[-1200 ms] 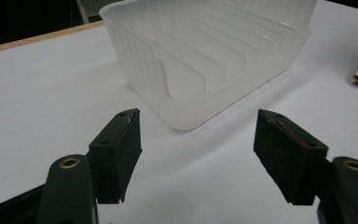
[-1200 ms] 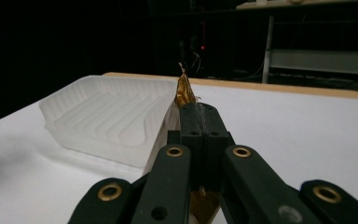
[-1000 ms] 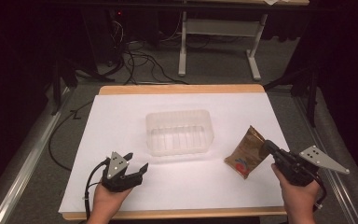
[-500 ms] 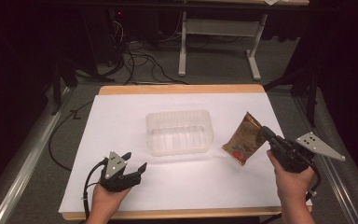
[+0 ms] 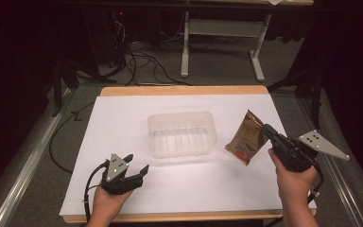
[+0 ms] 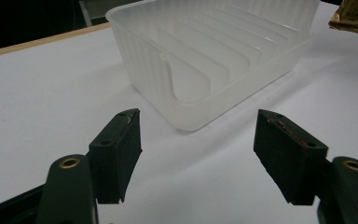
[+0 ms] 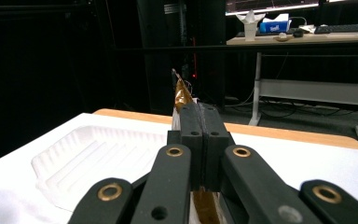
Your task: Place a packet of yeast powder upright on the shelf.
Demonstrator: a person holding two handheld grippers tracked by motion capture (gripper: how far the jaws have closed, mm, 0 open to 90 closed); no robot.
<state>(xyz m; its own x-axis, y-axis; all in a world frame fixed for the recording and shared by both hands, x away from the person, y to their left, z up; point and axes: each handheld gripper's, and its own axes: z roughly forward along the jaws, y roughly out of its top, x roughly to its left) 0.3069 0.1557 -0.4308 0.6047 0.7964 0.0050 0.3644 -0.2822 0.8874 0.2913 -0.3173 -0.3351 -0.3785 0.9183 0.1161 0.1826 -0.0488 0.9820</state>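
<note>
On the white tabletop (image 5: 123,123), a translucent ribbed plastic tray (image 5: 182,133) sits near the centre; it is taken as the landmark for every entry below.

Item: tray. Rectangular, shallow, open side up, with parallel ridges along its floor. From the left gripper view, the tray (image 6: 214,56) presents a rounded corner and a curved notch in its near wall. From the right gripper view, the tray (image 7: 98,158) lies low and to the left of the tongs.

Item: snack packet (image 5: 246,137). Brown and gold foil, red and blue print at its lower end. Held off the tabletop just right of the tray, tilted with its upper end leaning away from the person. From the right gripper view, a gold edge of the packet (image 7: 182,95) rises above the clamped pads. From the left gripper view, a corner of the packet (image 6: 354,16) appears beyond the tray's far end.

Item: right tongs (image 5: 268,132). Right of the tray, raised, in the person's right hand (image 5: 293,182); clenched on the packet's edge, pads pressed together (image 7: 200,140).

Item: left tongs (image 5: 137,163). Near side of the tray and to its left, in the left hand (image 5: 108,201); released, jaws spread wide (image 6: 198,149), nothing between them, pointed at the tray's near corner, apart from it.
</note>
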